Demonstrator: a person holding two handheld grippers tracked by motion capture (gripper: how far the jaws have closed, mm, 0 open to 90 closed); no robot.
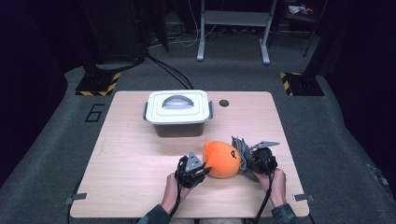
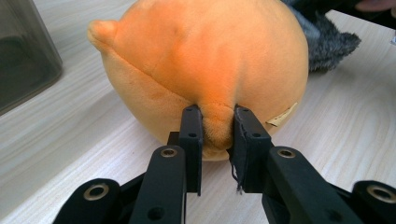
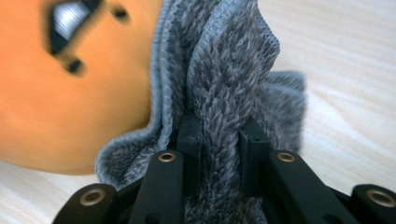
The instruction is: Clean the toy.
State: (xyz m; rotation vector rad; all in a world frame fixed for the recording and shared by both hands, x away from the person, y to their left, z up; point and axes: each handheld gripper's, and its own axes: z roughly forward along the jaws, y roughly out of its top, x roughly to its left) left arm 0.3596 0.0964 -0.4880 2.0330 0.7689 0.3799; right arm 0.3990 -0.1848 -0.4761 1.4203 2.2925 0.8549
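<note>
An orange plush toy (image 1: 222, 159) lies on the wooden table (image 1: 130, 158) near its front edge. My left gripper (image 1: 201, 169) sits at the toy's left side, shut on a fold of the orange plush (image 2: 215, 127). A grey fuzzy cloth (image 1: 241, 148) is draped against the toy's right side. My right gripper (image 1: 250, 161) is shut on a bunched ridge of that grey cloth (image 3: 224, 116), with the toy's orange face (image 3: 60, 84) just to its left in the right gripper view.
A grey storage box with a white lid and handle (image 1: 178, 112) stands at the table's back centre; its dark wall (image 2: 23, 60) appears beside the toy. A small round hole (image 1: 224, 103) marks the tabletop behind. Bare wood spreads to the left.
</note>
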